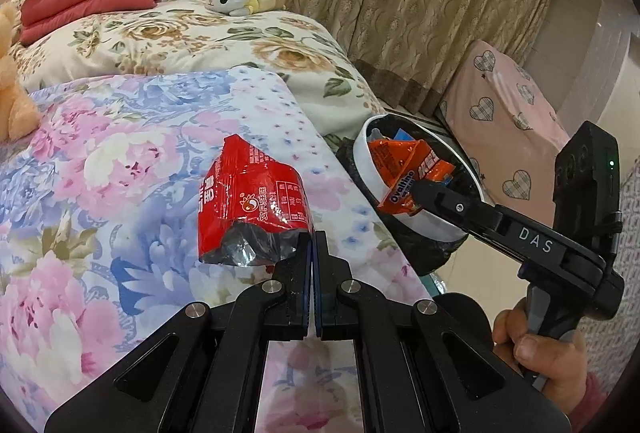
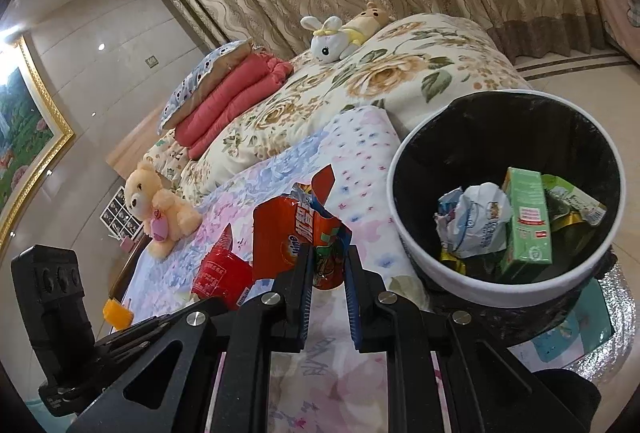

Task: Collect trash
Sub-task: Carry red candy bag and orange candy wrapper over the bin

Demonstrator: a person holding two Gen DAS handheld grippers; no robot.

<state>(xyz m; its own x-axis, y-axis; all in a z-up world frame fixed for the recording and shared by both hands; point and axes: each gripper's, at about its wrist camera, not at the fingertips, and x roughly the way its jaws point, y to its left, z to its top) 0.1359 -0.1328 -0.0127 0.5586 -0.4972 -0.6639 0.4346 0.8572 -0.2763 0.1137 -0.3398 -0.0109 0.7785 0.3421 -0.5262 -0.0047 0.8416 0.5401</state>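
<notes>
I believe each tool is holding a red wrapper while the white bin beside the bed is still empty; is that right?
Not quite: the white bin is not empty. The right wrist view shows a green carton and crumpled white paper inside it. The rest holds: the left tool grips a red wrapper, and the right tool grips an orange-red one.

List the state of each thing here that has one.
Left claw: shut on red snack bag, torn open.
Right claw: shut on orange Ovaltine wrapper, crumpled.
Trash bin: upright, black-lined, partly filled.
Green carton: inside bin.
Red quilt: folded.
</notes>
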